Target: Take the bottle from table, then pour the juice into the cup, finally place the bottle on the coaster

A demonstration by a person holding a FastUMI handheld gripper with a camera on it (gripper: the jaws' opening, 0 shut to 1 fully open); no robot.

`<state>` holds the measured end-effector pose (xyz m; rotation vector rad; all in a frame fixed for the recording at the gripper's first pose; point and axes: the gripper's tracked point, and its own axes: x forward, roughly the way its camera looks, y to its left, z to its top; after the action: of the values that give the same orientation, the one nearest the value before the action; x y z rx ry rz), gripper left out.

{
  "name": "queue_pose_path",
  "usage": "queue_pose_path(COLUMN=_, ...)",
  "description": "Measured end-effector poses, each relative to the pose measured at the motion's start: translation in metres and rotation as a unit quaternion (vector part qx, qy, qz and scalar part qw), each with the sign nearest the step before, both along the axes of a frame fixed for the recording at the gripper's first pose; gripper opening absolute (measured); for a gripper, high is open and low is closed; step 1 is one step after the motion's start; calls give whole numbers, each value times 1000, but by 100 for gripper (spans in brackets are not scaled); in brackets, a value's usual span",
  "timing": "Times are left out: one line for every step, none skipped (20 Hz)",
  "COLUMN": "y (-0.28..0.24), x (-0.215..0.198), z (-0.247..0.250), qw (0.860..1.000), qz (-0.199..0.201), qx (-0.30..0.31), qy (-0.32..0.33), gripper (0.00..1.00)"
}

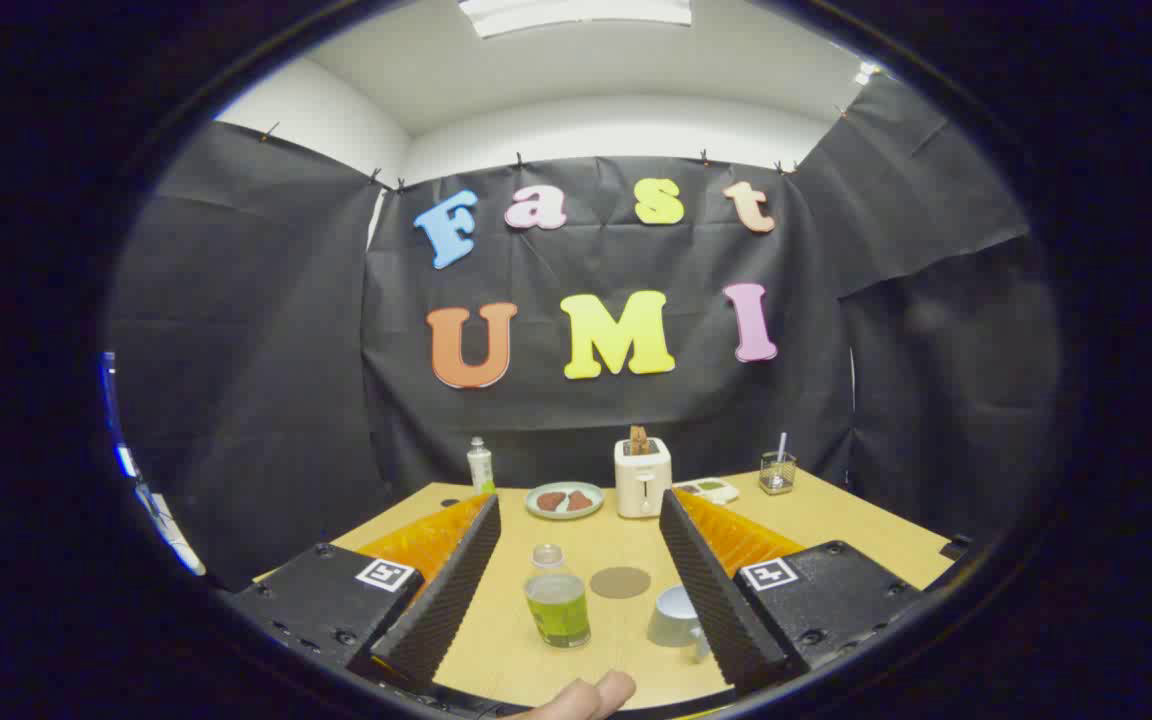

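**Jaws spread over the tabletop, bottle standing between them**

At the far left of the tabletop [836,520], near the back edge, stands a small white bottle [480,465]. Nearer the camera, the left finger [446,590] of the gripper [581,590] reaches forward over the wood. The jaws are spread wide and grip nothing.

Between the fingers stands the juice bottle [557,597], upright, clear, capped, with green juice filling its lower part. It touches neither finger and sits a little closer to the left one. Beyond it, toward the back of the tabletop, lies a pale plate [564,500] with two brown pieces on it.

Just right of the juice bottle and slightly farther back lies the coaster [620,582], a flat brown disc, apart from the bottle. Behind it, at the back, stands a white toaster [642,478] with something brown poking out of its top.

Right of the coaster and nearer the camera is the cup [677,616], pale grey, close against the inner face of the right finger [721,590]; whether they touch I cannot tell.

Past the right finger, at the back, lie a small flat white thing [707,489] and a clear glass [777,473] holding a stick or straw.

At the near edge, a person's fingertips [588,698] show between the jaws.
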<state>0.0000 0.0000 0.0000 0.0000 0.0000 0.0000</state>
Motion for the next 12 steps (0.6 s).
queue_pose_path(y=-1, x=-3, z=4, qw=1000, qz=-1, qx=-5, qy=-4, gripper=100)
queue_pose_path(y=-1, x=-4, z=3, qw=1000, qz=-1, qx=-12, qy=-5, gripper=100)
queue_pose_path(y=-3, x=-6, z=1, qw=1000, qz=-4, qx=-17, qy=0, gripper=100)
queue_pose_path(y=-4, x=-8, z=-2, qw=1000, qz=-7, qx=-21, qy=6, gripper=100)
queue_pose_path(y=-3, x=-9, z=-2, qw=1000, qz=-6, qx=-25, qy=8, gripper=100)
queue_pose_path(y=-1, x=-9, z=-2, qw=1000, qz=-5, qx=-26, qy=9, gripper=100)
queue_pose_path(y=0, x=-8, z=-1, qw=1000, qz=-5, qx=-25, qy=9, gripper=100)
queue_pose_path(y=1, x=-8, z=-3, qw=1000, qz=-5, qx=-24, qy=12, gripper=100)
queue_pose_path(y=1, x=-8, z=-4, qw=1000, qz=-5, qx=-23, qy=12, gripper=100)
queue_pose_path(y=2, x=-7, z=-5, qw=1000, qz=-4, qx=-22, qy=14, gripper=100)
queue_pose_path(y=3, x=-7, z=-7, qw=1000, qz=-4, qx=-21, qy=16, gripper=100)
queue_pose_path(y=3, x=-5, z=-10, qw=1000, qz=-5, qx=-21, qy=20, gripper=100)
